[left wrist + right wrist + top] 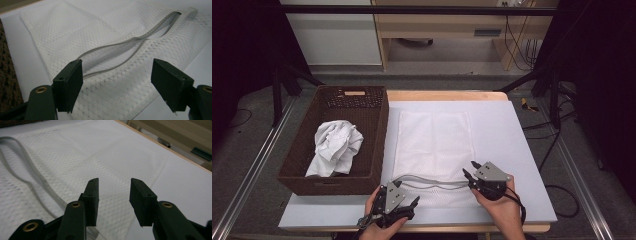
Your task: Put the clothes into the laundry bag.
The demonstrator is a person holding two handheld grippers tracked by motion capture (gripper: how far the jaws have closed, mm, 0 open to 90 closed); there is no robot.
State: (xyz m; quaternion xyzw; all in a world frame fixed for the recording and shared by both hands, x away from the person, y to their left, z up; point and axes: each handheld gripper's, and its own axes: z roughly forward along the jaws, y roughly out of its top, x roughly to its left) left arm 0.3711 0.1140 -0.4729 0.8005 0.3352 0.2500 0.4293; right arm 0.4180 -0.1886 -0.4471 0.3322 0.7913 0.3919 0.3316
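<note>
A white mesh laundry bag (432,145) is lying flat in the middle of the frame on the counter (522,150), its zippered mouth (427,181) turned toward the lower edge, where the person is standing. That mouth is gaping a little, probably so clothes can go in. The left tongs (404,205) are hovering at the lower left corner of the bag; in the left gripper view their jaws are standing wide apart with nothing between them, the zipper edge (112,53) running just past the left jaw. The right tongs (471,172) are sitting at the lower right of the bag, jaws partly open and empty, pointing along the mesh (75,165). A brown woven basket (377,150) is waiting at the left of the frame, touching the bag's side, with a crumpled white garment (336,146) inside, likely kept close for loading into the bag.
</note>
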